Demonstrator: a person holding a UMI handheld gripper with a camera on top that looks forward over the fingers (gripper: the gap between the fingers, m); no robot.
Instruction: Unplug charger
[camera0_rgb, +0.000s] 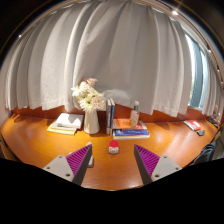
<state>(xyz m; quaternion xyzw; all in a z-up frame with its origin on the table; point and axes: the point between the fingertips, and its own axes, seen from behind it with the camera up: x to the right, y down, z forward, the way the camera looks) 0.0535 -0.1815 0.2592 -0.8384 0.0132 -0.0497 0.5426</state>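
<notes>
A small white and red charger (113, 147) stands on the wooden table (110, 170), just ahead of my fingers and roughly midway between their lines. My gripper (112, 160) is open, its magenta-padded fingers (75, 163) spread wide and holding nothing. The charger is beyond the fingertips and not touched. What it is plugged into is too small to tell.
Behind the charger stand a white vase of flowers (91, 108), upright books (111, 115), a stack of flat books (130, 130) and a small bottle (135, 115). An open book (66, 123) lies at the left. A red item (193, 125) lies far right. Curtains (110, 50) hang behind.
</notes>
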